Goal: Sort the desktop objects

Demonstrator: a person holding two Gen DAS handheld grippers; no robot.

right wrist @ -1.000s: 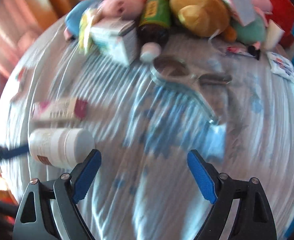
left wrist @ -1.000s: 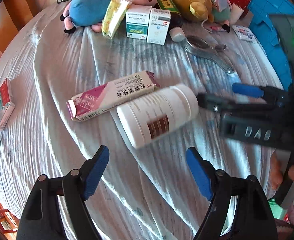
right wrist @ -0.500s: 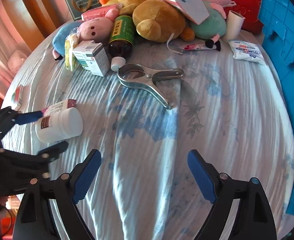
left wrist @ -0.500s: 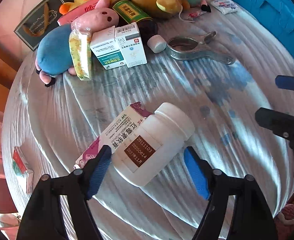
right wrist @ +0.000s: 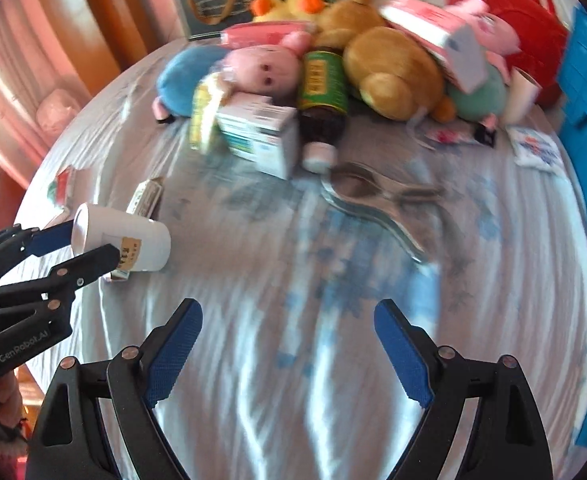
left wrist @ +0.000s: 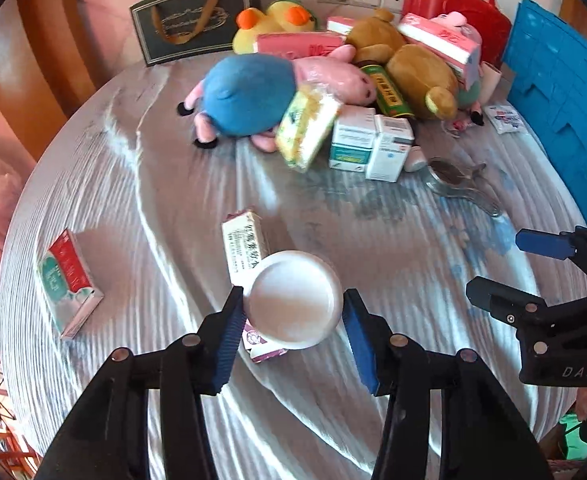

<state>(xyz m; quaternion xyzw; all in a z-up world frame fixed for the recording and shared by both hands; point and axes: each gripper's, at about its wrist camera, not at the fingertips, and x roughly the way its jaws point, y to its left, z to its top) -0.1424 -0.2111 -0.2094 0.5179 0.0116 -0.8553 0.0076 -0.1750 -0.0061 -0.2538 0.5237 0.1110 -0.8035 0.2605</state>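
Observation:
My left gripper (left wrist: 291, 312) is shut on a white pill bottle (left wrist: 293, 300), its round end facing the camera. The right wrist view shows the same bottle (right wrist: 133, 240) held at its base between the left gripper's blue pads (right wrist: 51, 238), just above the cloth. A long pink-and-white medicine box (left wrist: 243, 248) lies under and behind the bottle. My right gripper (right wrist: 289, 344) is open and empty over the blue-patterned tablecloth; it shows at the right edge of the left wrist view (left wrist: 541, 276).
A pile of plush toys (left wrist: 249, 94), medicine boxes (left wrist: 369, 144) and a green-labelled brown bottle (right wrist: 323, 92) fills the table's far side. A metal clip (right wrist: 377, 196) lies mid-table. A red-and-green box (left wrist: 67, 280) lies left. A blue crate (left wrist: 561, 120) stands right.
My left gripper has closed on the white bottle and turned it so its end faces the camera. The right gripper has drawn back a little and stayed open.

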